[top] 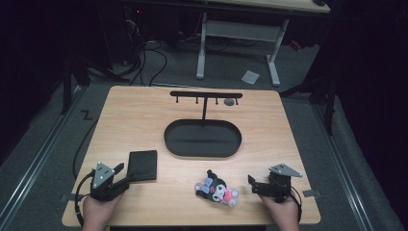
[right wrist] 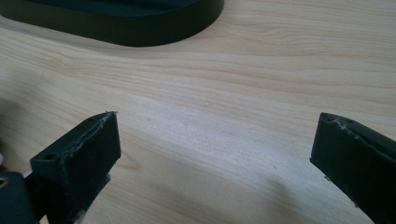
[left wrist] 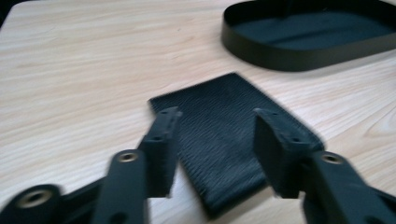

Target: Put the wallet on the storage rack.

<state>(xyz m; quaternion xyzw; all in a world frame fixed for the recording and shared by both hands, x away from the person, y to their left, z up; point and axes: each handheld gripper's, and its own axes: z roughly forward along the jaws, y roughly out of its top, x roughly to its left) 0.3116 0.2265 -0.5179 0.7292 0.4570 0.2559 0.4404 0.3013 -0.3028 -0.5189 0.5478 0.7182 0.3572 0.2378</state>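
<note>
1. From the high view we see the light wooden table (top: 144, 120) with a person's two hands coming in from the near edge. Our left gripper (top: 120, 174) sits at the near left corner, its tips at the near edge of the flat black square textured pad (top: 143, 165); whether they touch it we cannot tell from here. Our right gripper (top: 252, 184) rests at the near right, pointing toward the small plush toy in black, pink and white (top: 216, 190), just beside it and apart. Farther back stands the black oval metal tray (top: 202, 138) with its T-shaped hanger post (top: 205, 98).

2. In the left gripper view the black pad (left wrist: 219, 135) lies flat on the wood, one corner toward the tray (left wrist: 299, 56) beyond. Our left gripper (left wrist: 217, 140) hangs over the pad's near half with its jaws partly open, one finger (left wrist: 161, 149) by the pad's left edge and the other over its right edge. The pads press on nothing; the picture is blurred, so we cannot tell whether the tips graze the surface.

3. In the right gripper view our right gripper (right wrist: 215, 140) stands wide open with bare wood between its fingers (right wrist: 88, 154), holding nothing. The tray's wall (right wrist: 140, 32) crosses the top.
</note>
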